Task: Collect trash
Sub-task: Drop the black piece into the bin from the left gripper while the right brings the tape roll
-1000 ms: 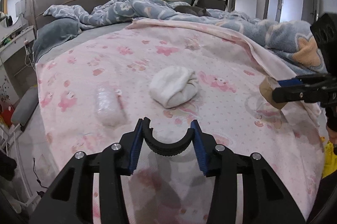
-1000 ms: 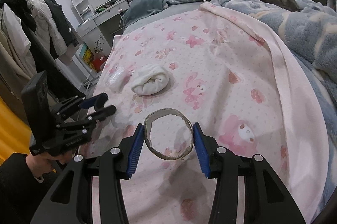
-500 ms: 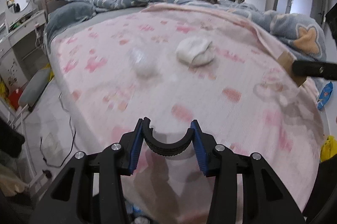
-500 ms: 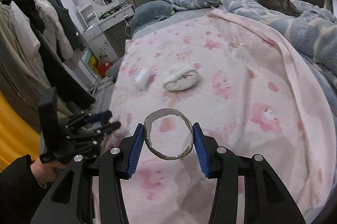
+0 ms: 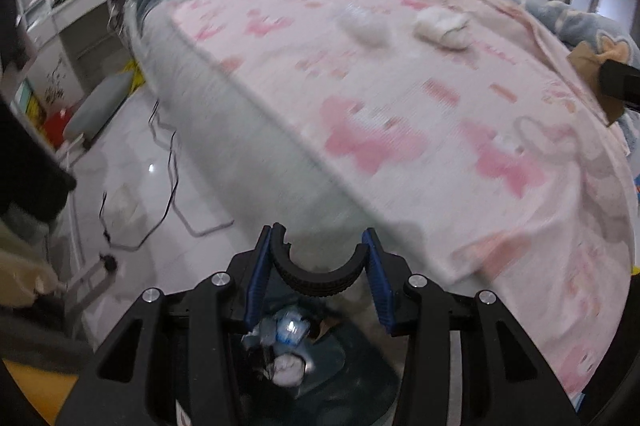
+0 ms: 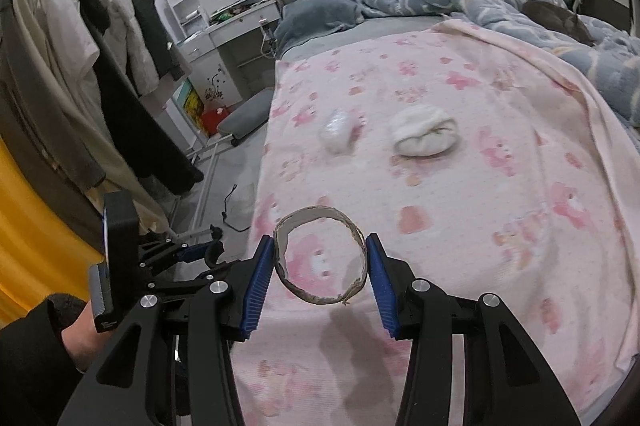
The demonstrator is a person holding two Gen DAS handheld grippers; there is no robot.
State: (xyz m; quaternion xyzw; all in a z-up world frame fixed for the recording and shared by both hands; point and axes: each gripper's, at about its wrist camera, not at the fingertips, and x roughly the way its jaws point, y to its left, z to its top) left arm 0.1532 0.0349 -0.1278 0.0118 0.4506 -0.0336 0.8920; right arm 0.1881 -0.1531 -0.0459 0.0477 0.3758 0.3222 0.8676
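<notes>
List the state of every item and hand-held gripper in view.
Left hand-held gripper: shut on black curved piece.
Right hand-held gripper: shut on cardboard ring.
White wad: lying on blanket.
Plastic wrapper: lying on blanket.
Trash bin: open, holding trash.

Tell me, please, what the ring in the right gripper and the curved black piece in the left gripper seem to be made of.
The ring in the right gripper looks like brown cardboard, matte, with a frayed, torn edge; probably a tape core. The curved black piece in the left gripper looks like rubber or soft plastic, dull black with fine ribs along its outer face; which of the two is unclear.
</notes>
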